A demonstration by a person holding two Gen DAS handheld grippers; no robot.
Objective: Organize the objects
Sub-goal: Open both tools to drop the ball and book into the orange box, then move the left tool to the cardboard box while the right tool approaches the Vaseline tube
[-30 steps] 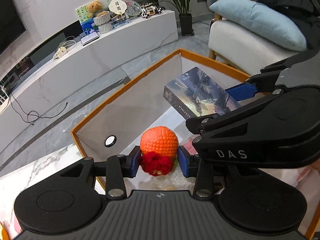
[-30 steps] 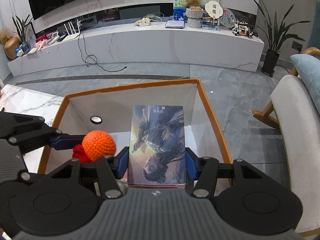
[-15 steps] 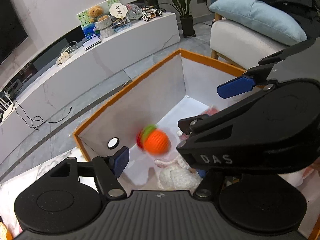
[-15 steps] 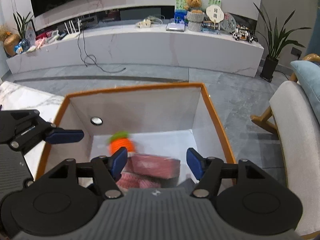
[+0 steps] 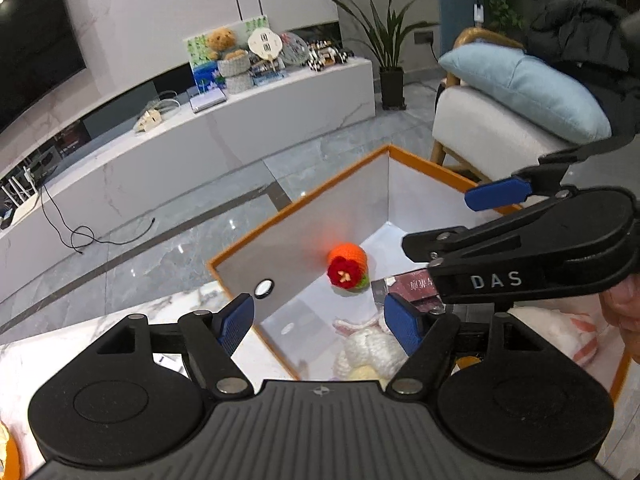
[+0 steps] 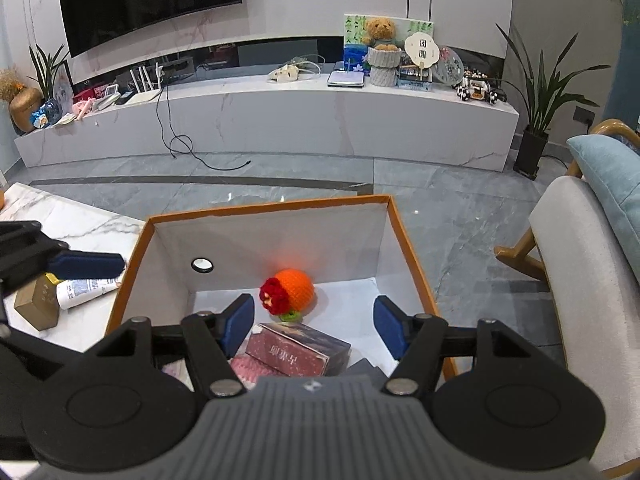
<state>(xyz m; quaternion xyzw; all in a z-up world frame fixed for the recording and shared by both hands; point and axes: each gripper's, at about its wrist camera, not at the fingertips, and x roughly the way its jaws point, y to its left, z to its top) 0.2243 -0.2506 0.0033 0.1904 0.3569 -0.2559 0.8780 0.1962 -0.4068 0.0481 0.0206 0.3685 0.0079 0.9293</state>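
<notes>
Right wrist view: marble table (image 6: 72, 224) w/ orange-rimmed box (image 6: 404, 240); both hand-held grippers empty, left jaws opening, right's apart.

Each gripper is matte black plastic. The left gripper (image 5: 320, 322) has a ribbed dark-grey housing at its base with a small round cross mark at the centre, flanked by two large round black discs with a shallow circular recess. From these run angular black link arms joined by silver round-headed screws, ending in fingers (image 5: 402, 324) faced with blue textured pads. The right gripper (image 6: 314, 322) is built the same way, with blue pads (image 6: 236, 322) on both tips. Seen from the left wrist camera, its side carries white letters "DAS" on the black shell.
</notes>
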